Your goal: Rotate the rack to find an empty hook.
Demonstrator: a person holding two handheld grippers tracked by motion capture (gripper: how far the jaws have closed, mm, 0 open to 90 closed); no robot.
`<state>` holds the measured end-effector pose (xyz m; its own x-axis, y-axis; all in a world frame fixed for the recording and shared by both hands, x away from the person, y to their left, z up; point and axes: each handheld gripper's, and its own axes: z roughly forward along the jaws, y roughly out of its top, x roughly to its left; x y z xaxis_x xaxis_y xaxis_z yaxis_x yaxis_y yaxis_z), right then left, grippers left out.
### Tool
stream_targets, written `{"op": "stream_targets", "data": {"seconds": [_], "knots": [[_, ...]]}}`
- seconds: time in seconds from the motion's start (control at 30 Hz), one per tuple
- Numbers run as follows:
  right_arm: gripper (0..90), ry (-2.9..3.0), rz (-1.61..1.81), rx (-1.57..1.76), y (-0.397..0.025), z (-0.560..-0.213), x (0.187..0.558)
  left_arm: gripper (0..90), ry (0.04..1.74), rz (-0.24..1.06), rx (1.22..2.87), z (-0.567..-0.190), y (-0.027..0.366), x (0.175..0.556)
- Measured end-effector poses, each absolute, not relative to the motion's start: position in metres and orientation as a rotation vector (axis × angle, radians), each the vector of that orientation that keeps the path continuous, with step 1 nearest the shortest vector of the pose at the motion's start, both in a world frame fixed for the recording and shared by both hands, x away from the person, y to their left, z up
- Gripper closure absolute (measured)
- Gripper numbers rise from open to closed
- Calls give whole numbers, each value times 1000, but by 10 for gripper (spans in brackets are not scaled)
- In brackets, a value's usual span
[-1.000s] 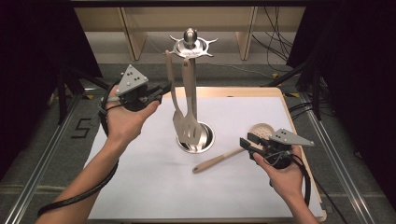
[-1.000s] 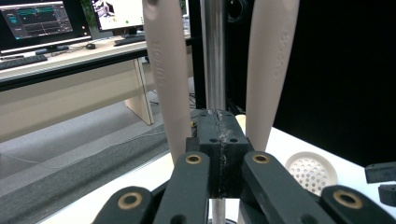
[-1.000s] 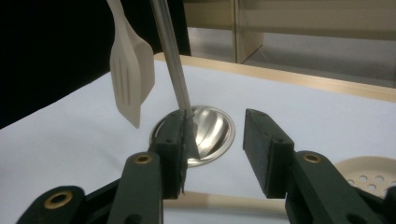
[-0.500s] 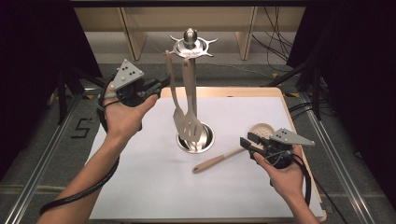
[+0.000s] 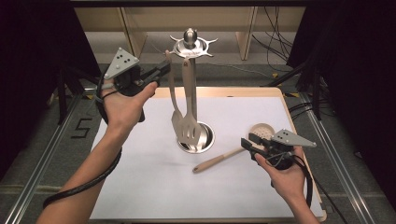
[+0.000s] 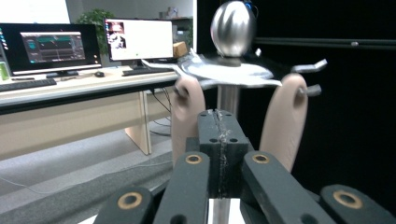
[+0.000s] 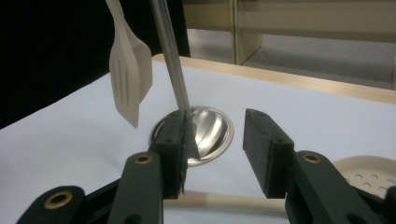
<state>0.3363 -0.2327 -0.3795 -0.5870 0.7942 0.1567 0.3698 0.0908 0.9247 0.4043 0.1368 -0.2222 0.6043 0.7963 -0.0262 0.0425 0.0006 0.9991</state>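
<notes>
The left gripper (image 5: 161, 71), jaws pressed shut on nothing, is raised beside the utensil stand (image 5: 190, 46), where two spatulas hang (one slotted (image 5: 188, 128)). The right gripper (image 5: 251, 143), jaws parted, hovers apparently just above a skimmer spoon (image 5: 233, 153) lying on the white mat (image 5: 140, 186).

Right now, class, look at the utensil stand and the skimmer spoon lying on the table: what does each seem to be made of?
Utensil stand: looks like polished metal, probably stainless steel; its knob, pole and round base give bright mirror-like reflections.
Skimmer spoon: matt beige all over with no shine, so perhaps plastic, silicone or pale wood; the look leaves it open. It lies below the open right tongs.
</notes>
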Motion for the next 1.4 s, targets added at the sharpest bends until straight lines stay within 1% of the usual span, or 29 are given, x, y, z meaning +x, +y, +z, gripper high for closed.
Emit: {"op": "stream_targets", "data": {"seconds": [0.37, 0.47, 0.57, 0.6, 1.0, 1.13, 1.4], "knots": [[608, 1989, 1506, 1179, -231, -380, 336, 894, 760, 685, 1451, -217, 136, 410], [608, 1998, 1485, 1135, -232, -381, 337, 894, 760, 686, 1454, -217, 136, 410], [608, 1996, 1486, 1191, -231, -380, 335, 895, 763, 690, 1453, -217, 137, 411], [608, 2001, 1486, 1137, -232, -381, 338, 895, 766, 690, 1447, -217, 137, 412], [608, 1965, 1481, 1135, -233, -381, 339, 895, 803, 735, 1437, -214, 143, 419], [608, 1993, 1493, 1163, -232, -380, 338, 895, 804, 727, 1432, -214, 142, 423], [608, 1976, 1491, 1118, -234, -382, 340, 895, 817, 751, 1443, -212, 141, 428]]}}
